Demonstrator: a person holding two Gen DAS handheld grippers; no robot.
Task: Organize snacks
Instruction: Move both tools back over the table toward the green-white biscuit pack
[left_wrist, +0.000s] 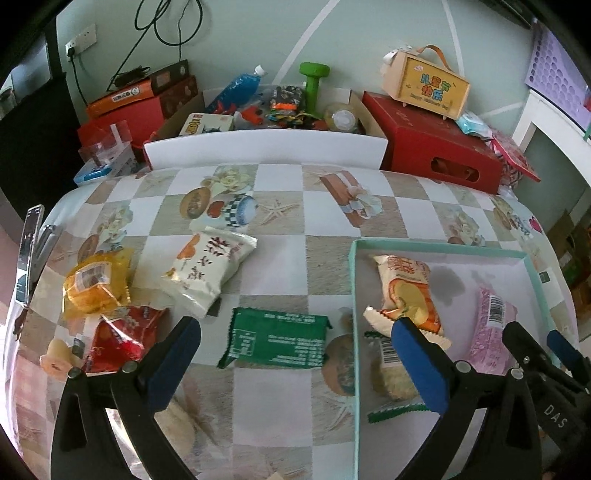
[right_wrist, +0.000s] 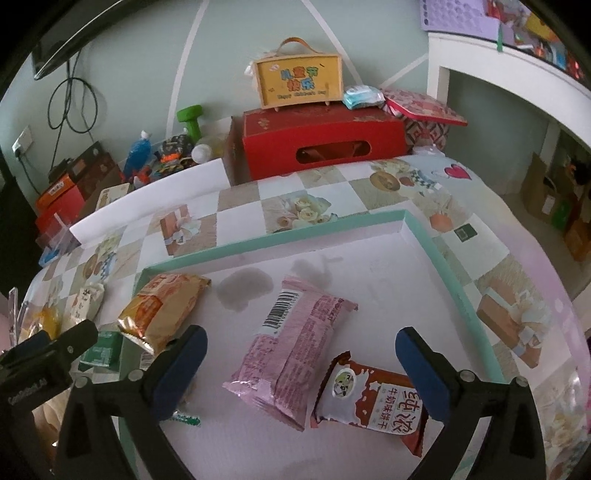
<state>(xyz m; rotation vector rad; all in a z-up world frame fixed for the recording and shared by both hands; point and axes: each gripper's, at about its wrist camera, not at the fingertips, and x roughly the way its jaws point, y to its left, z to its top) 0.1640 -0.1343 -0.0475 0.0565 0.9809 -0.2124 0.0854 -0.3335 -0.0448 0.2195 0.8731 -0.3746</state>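
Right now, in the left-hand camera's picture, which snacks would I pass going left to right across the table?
Yellow packet → white packet → green packet → teal box's rim → orange packet → pink packet. I left out the red packet, which overlaps the yellow one.

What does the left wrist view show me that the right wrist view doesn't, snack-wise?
Only the left wrist view: the red snack packet and the pale round snack at the table's left, outside the tray, plus the full green packet.

Only the right wrist view: the brown-and-white milk biscuit packet inside the tray, between the open jaws of the right gripper.

Both: the teal-rimmed tray, the orange packet and the pink packet in it.
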